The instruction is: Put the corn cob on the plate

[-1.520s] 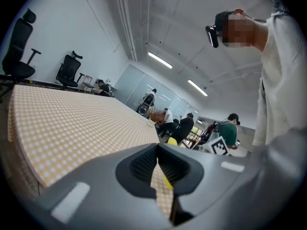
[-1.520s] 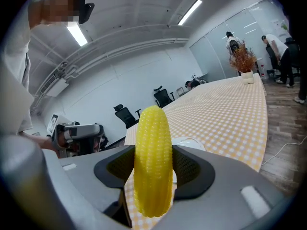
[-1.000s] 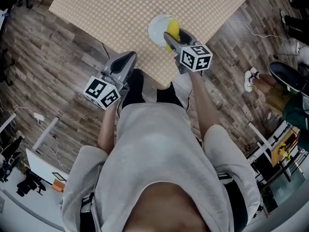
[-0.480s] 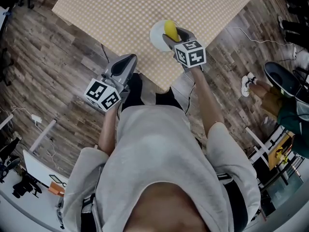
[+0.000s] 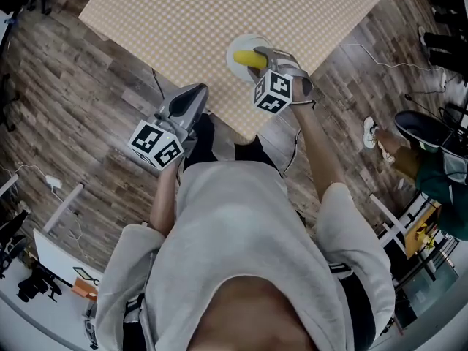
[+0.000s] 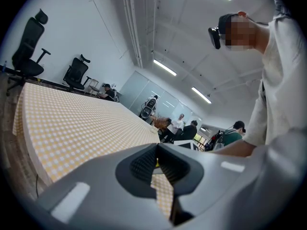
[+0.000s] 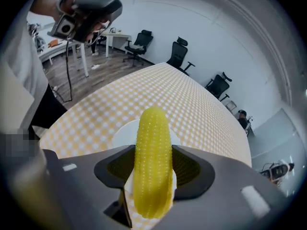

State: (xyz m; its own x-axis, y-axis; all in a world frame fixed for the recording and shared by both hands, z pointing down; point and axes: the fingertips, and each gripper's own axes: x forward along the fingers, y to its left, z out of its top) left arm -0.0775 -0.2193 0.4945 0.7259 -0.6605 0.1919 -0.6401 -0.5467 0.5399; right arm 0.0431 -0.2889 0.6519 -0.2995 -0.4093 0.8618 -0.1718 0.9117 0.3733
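Corn cob [image 7: 153, 162], yellow and whole, sits lengthwise between the jaws of the right gripper [image 7: 152, 176]. The two dark pads are clenched against its flanks, and its rounded tip points away from the camera. In the head view the corn cob [image 5: 251, 58] lies crosswise above the white plate [image 5: 235, 47], with the right gripper [image 5: 257, 57] angled steeply down over it. Neither view shows whether the cob touches the plate or hangs just clear of it. In the right gripper view the plate [image 7: 121, 132] shows as a pale round patch directly behind and under the cob.

The plate stands on a table [image 5: 183, 20] covered with a tan and white checked cloth, near the corner closest to the person.

The left gripper [image 5: 191, 90] is held off the table's near edge, over the wooden plank floor [image 5: 73, 86], well apart from the plate. In its own view the left gripper [image 6: 156, 166] has its ribbed pads drawn together with only a thin slit below them. Nothing is grasped between them, and the checked cloth [image 6: 72, 123] stretches out beyond.

The person wears a light grey shirt [image 5: 241, 254]. Black office chairs [image 7: 180, 51] stand along the far wall, and several people [image 6: 192, 128] are gathered past the far end of the table.
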